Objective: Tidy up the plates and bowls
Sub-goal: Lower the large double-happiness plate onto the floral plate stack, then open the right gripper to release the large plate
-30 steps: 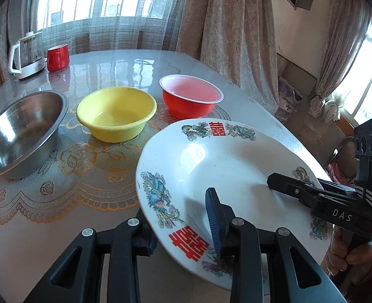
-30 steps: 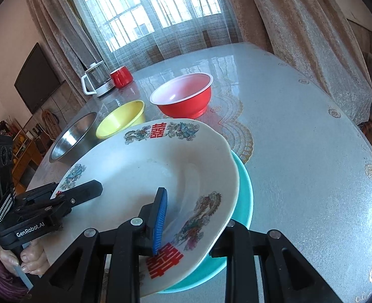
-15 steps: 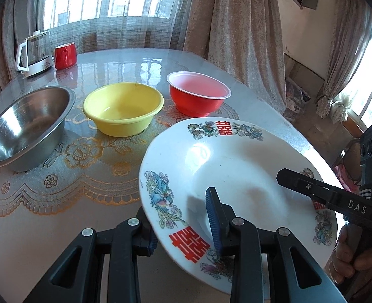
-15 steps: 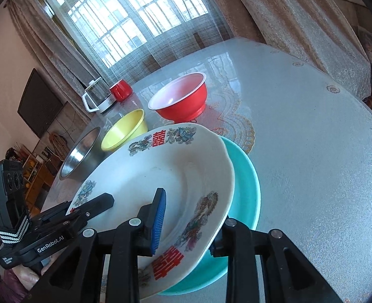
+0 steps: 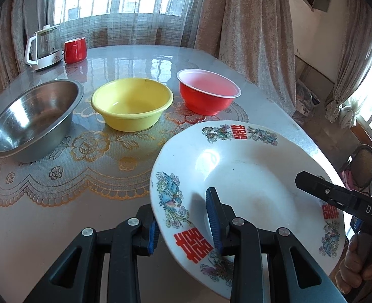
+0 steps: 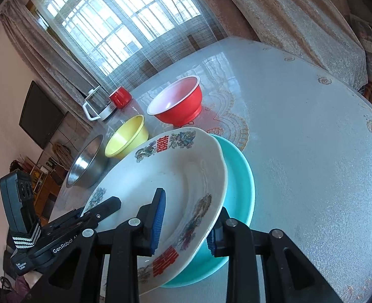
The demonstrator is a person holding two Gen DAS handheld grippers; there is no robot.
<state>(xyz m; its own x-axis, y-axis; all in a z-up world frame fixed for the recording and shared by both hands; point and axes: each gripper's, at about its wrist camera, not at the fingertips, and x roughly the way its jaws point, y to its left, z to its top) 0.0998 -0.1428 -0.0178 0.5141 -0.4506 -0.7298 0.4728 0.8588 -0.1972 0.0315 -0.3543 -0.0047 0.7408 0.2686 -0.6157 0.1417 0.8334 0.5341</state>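
The left gripper (image 5: 184,224) pinches the near rim of the white plate (image 5: 239,176), one finger above, one below; the right gripper (image 6: 186,219) straddles the opposite rim, its grip easing, yet whether the pads still press I cannot tell; compared with a second ago the right view has rolled, the table (image 6: 312,139) now slanting, and more of the teal plate (image 6: 239,174) shows beneath the white one; the steel bowl (image 5: 31,118), yellow bowl (image 5: 132,103) and red bowl (image 5: 207,96) stand in their row as before.
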